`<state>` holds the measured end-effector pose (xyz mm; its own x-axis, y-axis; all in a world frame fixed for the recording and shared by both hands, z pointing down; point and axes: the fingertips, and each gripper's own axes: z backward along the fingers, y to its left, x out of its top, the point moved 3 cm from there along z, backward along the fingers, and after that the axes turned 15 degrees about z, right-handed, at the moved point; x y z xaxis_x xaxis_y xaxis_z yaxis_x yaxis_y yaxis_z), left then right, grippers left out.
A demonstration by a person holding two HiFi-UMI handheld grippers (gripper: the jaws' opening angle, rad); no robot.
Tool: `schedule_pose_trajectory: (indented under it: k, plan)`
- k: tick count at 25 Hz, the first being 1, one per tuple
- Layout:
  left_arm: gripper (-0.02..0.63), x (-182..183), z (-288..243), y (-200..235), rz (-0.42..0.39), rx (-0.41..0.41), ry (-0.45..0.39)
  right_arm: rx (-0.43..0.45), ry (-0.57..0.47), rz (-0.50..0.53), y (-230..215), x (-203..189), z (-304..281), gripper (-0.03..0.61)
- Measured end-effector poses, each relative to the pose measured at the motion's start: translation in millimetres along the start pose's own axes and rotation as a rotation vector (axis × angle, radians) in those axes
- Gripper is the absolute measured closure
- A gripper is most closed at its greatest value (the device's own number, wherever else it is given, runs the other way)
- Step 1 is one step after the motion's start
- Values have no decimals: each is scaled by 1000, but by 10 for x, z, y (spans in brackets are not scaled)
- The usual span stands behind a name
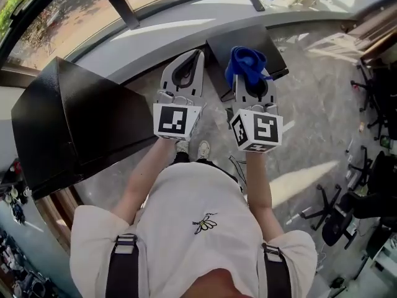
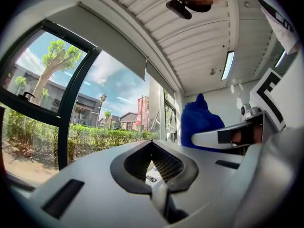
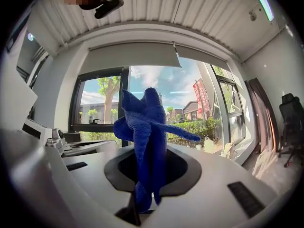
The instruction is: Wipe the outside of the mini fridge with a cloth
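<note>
Rising from the right gripper's (image 3: 147, 156) clenched jaws, the blue cloth (image 3: 145, 137) stood bunched, a pinch seen plainly only in that gripper's own view. The left gripper (image 2: 152, 146), jaws pressed together on nothing, sat just left of the cloth. Only the head view showed a big black box (image 1: 68, 123) farther left of the cloth, and a smaller one (image 1: 248, 42) beyond it.

Head view looks down; both gripper views share the cloth (image 2: 199, 120).

The cloth (image 3: 142, 122) in the right hand-held gripper (image 3: 148, 151) is deep blue. Left of the left hand-held gripper (image 1: 197, 58), the mini fridge (image 1: 68, 123) is black. Their marker cubes (image 1: 177, 120) are black-and-white.
</note>
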<state>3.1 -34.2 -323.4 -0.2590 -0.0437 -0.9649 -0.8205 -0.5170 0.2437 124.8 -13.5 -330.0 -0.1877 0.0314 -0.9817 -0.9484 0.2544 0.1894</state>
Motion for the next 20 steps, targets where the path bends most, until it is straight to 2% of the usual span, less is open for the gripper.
schedule_pose_trajectory:
  k: [5, 12, 20]
  plan:
    - [609, -118, 219, -105, 10, -13, 40, 33, 5, 16, 232, -18, 197, 495]
    - [609, -102, 316, -218, 10, -24, 42, 59, 5, 7, 306, -35, 322, 495]
    - [609, -85, 465, -185, 54, 4, 40, 84, 14, -79, 449, -91, 415, 495]
